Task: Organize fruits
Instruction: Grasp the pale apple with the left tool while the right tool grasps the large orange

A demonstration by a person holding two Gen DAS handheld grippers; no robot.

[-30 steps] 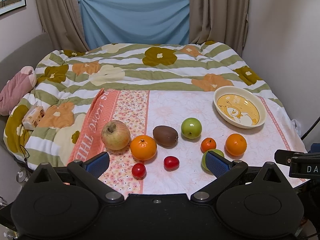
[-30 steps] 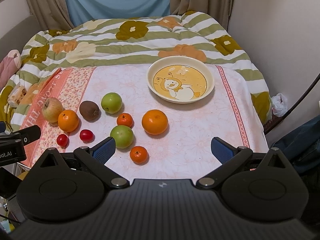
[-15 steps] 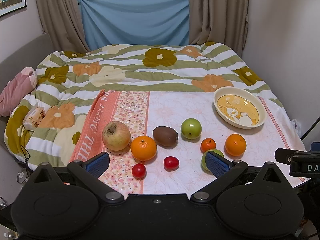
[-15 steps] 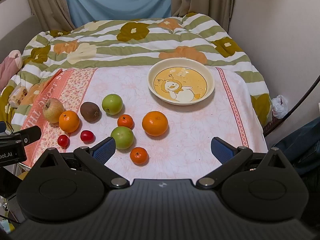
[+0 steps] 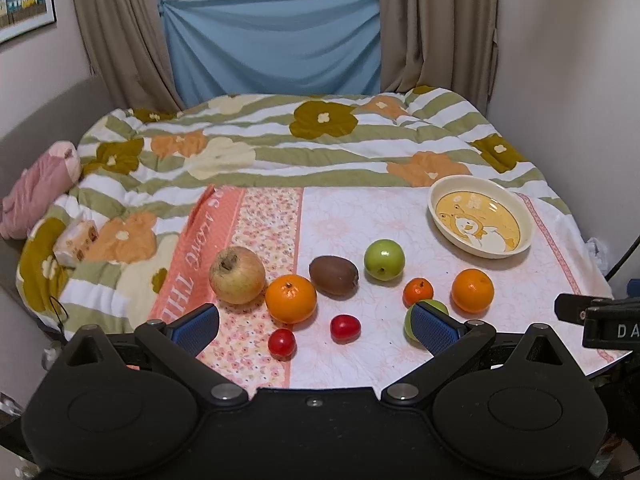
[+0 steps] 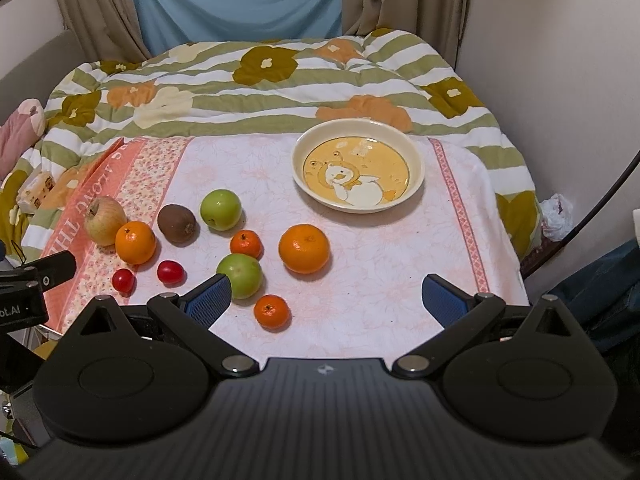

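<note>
Both the left gripper (image 5: 315,323) and the right gripper (image 6: 327,297) hang with jaws spread wide, holding nothing, short of the fruit. None of it is in the bowl (image 6: 416,168) yet, which lies far ahead of the right jaws. The small tangerine (image 6: 272,311) sits just ahead between them, slightly left; I'd centre over it, come straight down, and close gently so it doesn't roll into the green apple (image 6: 239,275).
</note>
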